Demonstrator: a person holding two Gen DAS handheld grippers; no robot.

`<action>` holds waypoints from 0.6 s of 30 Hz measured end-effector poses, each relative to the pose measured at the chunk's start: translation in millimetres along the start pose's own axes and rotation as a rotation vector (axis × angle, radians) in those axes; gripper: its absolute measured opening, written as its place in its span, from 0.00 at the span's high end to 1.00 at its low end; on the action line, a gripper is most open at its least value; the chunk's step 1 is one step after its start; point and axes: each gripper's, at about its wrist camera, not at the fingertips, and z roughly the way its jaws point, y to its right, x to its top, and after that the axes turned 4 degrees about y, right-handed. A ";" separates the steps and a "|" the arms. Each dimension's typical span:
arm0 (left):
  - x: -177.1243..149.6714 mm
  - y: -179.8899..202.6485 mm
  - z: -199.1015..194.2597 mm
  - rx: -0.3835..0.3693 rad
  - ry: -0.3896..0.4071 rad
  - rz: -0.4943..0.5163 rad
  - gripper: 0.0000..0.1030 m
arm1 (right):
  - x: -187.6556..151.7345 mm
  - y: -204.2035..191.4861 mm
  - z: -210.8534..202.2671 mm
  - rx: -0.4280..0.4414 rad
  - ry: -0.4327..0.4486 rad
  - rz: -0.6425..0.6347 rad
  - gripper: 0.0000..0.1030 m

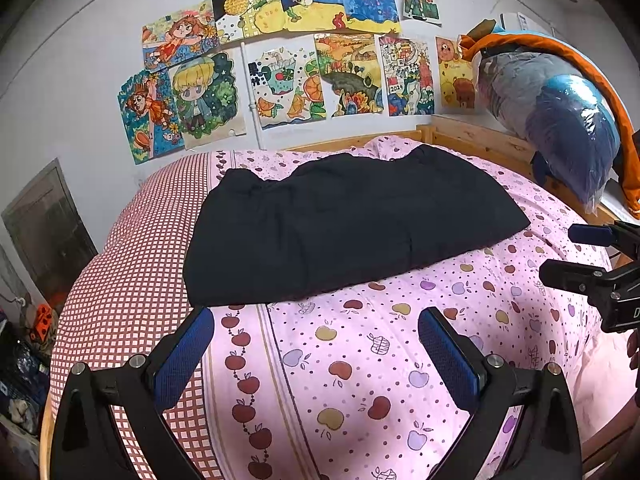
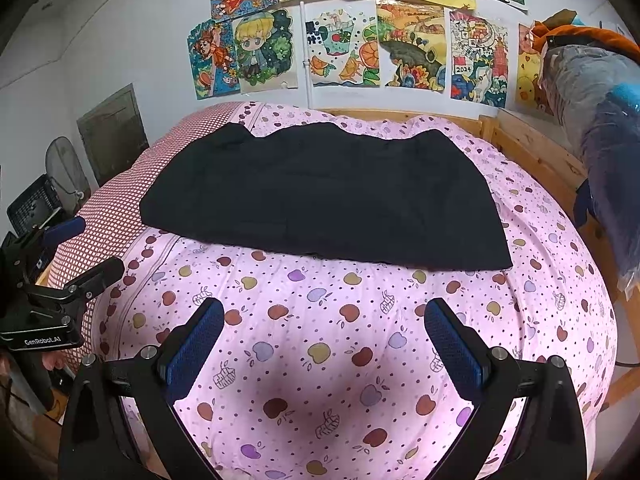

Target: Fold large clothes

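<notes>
A large black garment [image 1: 352, 220] [image 2: 328, 196] lies spread flat across the far half of the bed, on a pink apple-print quilt [image 1: 360, 360] [image 2: 320, 340]. My left gripper [image 1: 316, 320] is open, hovering over the quilt just short of the garment's near-left edge, with nothing between its blue pads. My right gripper [image 2: 324, 312] is also open and empty, a little nearer than the garment's front edge. Each gripper appears at the side of the other's view: the right one [image 1: 576, 252] and the left one [image 2: 86, 248].
A red-checked sheet [image 1: 128, 280] covers the bed's left side. A wooden bed frame [image 2: 532, 144] borders the far and right sides. A plastic-wrapped bundle of bedding [image 1: 560, 120] rests on the right rail. Drawings hang on the wall [image 1: 60, 100]. Crates and a fan [image 2: 64, 172] stand left.
</notes>
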 end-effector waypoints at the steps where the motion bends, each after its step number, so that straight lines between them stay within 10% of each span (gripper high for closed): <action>1: 0.0 -0.3 -0.2 0.000 0.000 -0.001 0.00 | -0.1 0.0 0.1 0.000 0.000 0.002 0.05; 18: 1.1 -0.3 0.5 0.000 -0.007 0.001 0.00 | -2.3 3.3 5.1 -0.014 -0.030 0.040 0.05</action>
